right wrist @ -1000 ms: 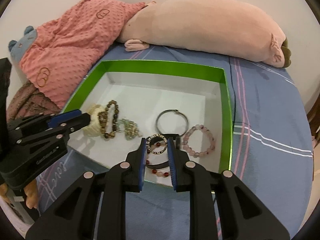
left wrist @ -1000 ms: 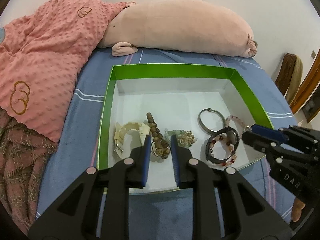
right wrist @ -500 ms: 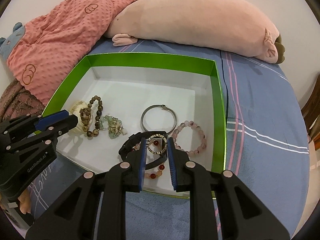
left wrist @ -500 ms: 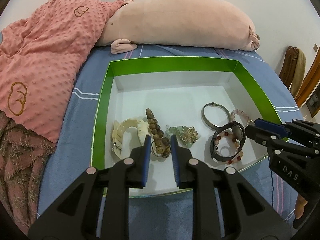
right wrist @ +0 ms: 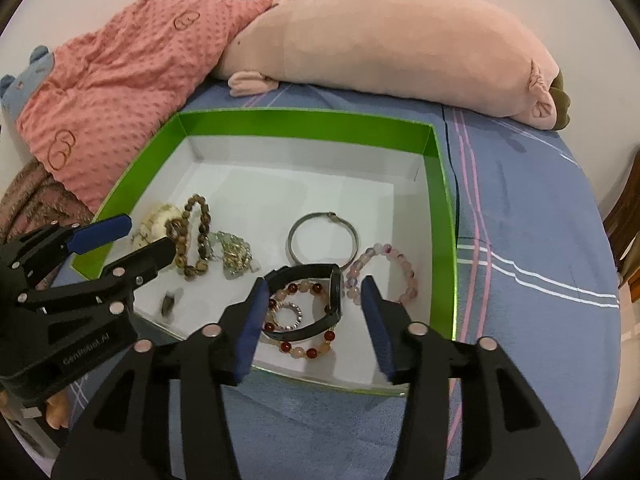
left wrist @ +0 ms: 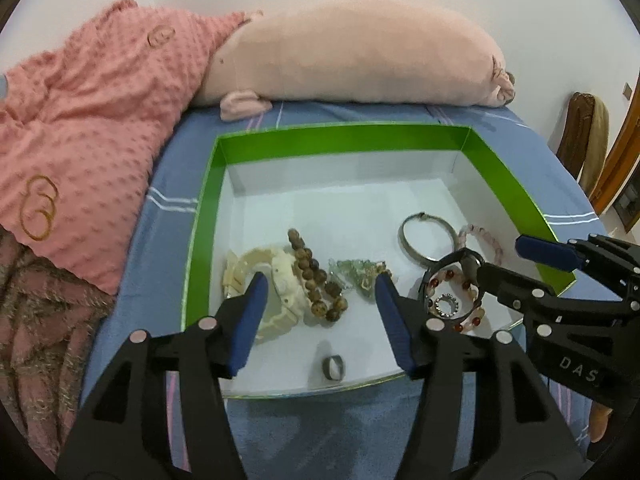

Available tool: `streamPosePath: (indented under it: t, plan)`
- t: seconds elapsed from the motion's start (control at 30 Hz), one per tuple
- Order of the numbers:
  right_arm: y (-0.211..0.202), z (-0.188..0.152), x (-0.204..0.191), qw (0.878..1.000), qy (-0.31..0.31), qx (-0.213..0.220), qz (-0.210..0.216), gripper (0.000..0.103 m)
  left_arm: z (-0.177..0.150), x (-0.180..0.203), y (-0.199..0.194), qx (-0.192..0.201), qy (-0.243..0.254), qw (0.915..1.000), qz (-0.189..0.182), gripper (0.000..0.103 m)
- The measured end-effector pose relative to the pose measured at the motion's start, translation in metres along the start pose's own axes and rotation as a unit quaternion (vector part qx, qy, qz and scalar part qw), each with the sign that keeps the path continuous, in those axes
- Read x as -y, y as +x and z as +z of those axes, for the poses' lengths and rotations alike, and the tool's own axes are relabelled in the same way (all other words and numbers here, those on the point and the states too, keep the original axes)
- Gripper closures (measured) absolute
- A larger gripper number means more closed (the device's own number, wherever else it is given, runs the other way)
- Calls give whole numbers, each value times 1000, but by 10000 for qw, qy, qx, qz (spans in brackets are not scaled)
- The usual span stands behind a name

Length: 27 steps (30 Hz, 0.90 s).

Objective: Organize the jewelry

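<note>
Opening over jewelry in the green-walled box [left wrist: 508, 176], lower centre of frame.
Reading "DAS" on right gripper [right wrist: 312, 312]; left gripper [left wrist: 318, 300] spreading too, clamping nothing; plain ring [left wrist: 334, 367] lying beside near edge, far box floor bare.

Your box [right wrist: 436, 208] sits on the bed [right wrist: 520, 240], with the long plush [right wrist: 392, 48] behind it and the blanket [right wrist: 120, 60] at its back left. Inside, left to right: chunky bracelet [left wrist: 276, 280], wooden bead bracelet [left wrist: 316, 280], chain cluster [left wrist: 360, 272], bangle [right wrist: 323, 238], stone bead bracelet [right wrist: 384, 272]. A band ring [left wrist: 334, 367] lies near the front wall. A second ring [right wrist: 289, 314] lies inside the watch band [right wrist: 320, 304].
</note>
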State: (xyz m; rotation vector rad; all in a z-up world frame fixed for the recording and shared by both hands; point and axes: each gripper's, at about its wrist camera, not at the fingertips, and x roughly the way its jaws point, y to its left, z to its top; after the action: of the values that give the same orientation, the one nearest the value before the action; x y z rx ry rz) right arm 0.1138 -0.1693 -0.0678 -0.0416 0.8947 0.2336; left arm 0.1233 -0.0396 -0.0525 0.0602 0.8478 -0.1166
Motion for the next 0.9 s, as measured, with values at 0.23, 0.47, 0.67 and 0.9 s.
streamPosePath:
  t: [0.23,0.47,0.67,0.9]
  plan:
    - [-27,2,5,9971,277,631,-326,8,0,1,-26,343,97,9991,230,29]
    - [-24,4,11,9973,398,528,-321,6,-3,-2,-23,150,0,9998,151,24]
    - [-22,3,11,9975,406,484,-302,6,-4,-4,-21,119,-26,9997,204,20]
    - [-20,2,11,9977,401,454,-301,6,-4,-4,-19,57,-28,9998,194,20]
